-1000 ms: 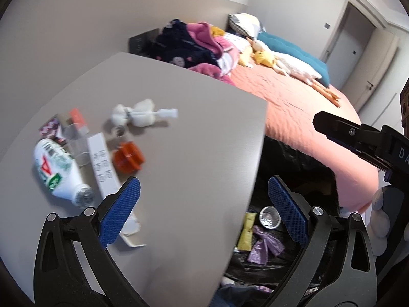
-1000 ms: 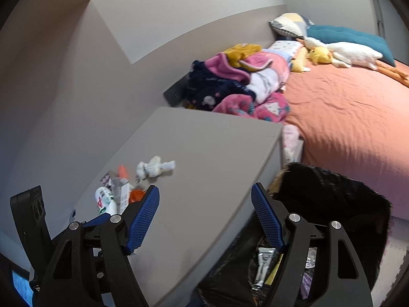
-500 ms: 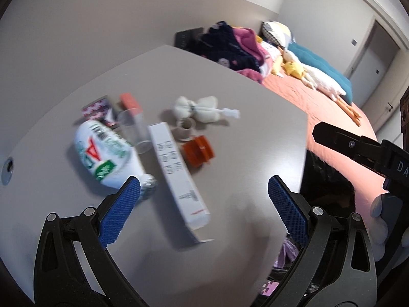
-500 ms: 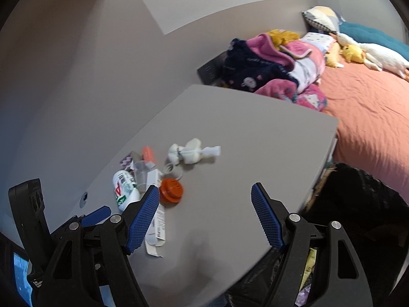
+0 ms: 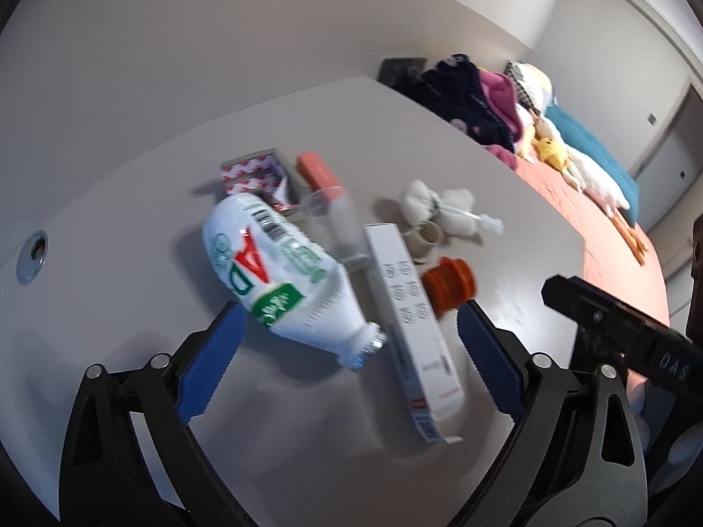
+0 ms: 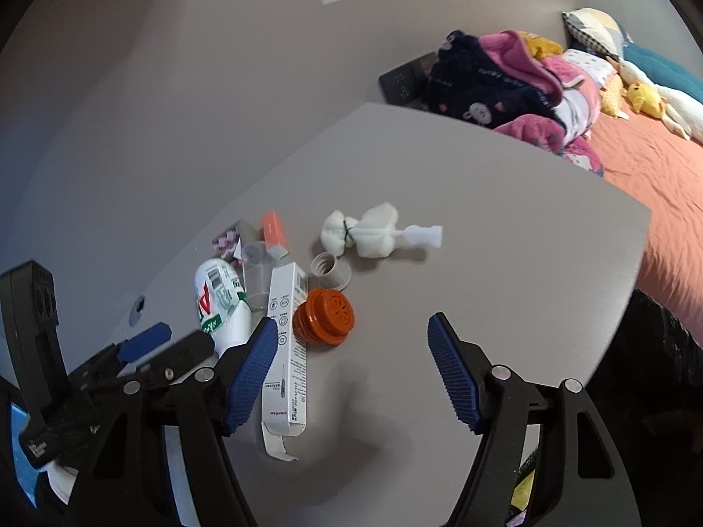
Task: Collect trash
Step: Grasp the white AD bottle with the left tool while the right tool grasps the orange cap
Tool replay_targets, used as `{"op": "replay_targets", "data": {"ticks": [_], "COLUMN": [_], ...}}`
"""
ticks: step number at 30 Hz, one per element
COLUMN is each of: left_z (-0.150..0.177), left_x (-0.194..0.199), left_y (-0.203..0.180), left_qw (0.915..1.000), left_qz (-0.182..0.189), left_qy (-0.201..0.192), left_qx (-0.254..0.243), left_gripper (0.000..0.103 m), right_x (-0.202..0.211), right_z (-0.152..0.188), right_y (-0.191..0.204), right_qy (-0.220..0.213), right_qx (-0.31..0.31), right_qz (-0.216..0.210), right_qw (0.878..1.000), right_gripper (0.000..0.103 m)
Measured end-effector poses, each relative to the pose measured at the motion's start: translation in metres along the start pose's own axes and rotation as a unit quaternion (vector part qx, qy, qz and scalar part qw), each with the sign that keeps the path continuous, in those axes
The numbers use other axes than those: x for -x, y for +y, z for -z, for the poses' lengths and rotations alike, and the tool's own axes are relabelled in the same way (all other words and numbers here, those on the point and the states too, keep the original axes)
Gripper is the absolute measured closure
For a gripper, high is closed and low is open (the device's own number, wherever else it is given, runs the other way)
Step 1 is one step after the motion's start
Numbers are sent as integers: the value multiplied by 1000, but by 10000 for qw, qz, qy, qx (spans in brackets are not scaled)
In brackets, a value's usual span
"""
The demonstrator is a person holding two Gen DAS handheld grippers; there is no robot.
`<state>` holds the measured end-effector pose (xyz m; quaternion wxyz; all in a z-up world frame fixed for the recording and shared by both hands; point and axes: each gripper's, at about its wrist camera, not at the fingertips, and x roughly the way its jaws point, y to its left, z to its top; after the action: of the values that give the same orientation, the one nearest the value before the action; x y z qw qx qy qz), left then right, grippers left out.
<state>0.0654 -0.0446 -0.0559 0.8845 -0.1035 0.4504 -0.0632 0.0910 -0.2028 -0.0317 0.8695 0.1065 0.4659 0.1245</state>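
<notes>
Both grippers have swung from the black-lined bin toward the litter on the grey table (image 5: 505,175). Left gripper (image 5: 347,360) gapes empty over the white plastic bottle (image 5: 281,276); right gripper (image 6: 351,369), empty, is closing near the orange ribbed cap (image 6: 325,316). Crowding risks knocking the long white carton (image 5: 408,316) aside.

On the table (image 6: 505,263) the bottle (image 5: 281,281) lies on its side at the left, and the long box (image 5: 408,312) lies just right of it. The round cap (image 6: 325,316) sits right of the box. The cup (image 5: 338,224) lies behind, between bottle and box. The bed (image 6: 650,184) stands beyond the table's right edge.
</notes>
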Motion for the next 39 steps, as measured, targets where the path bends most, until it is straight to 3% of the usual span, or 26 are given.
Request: {"op": "replay_targets", "data": {"ticks": [5, 13, 21, 26, 29, 39], "left_z": [-6, -16, -16, -17, -20, -17], "left_x": [-15, -36, -58, -61, -63, -45], "left_y": [18, 36, 50, 49, 50, 55], "left_qw": [9993, 9977, 9936, 9945, 9939, 9935], "left_qz": [-78, -218, 19, -35, 33, 184], "left_qy": [153, 292, 583, 534, 508, 269], "left_qx": [317, 579, 963, 901, 976, 1090], "left_gripper": [18, 19, 36, 41, 56, 68], "right_x": [-20, -47, -70, -78, -78, -72], "right_z": [-2, -7, -9, -6, -5, -5], "right_y": [9, 18, 20, 20, 17, 10], "right_qy": [192, 368, 531, 546, 550, 533], "right_qx": [141, 252, 300, 319, 228, 18], "right_qz": [26, 82, 110, 86, -31, -114], "right_qw": [9997, 9990, 9981, 9980, 9982, 9985], "right_gripper": [35, 36, 49, 51, 56, 56]}}
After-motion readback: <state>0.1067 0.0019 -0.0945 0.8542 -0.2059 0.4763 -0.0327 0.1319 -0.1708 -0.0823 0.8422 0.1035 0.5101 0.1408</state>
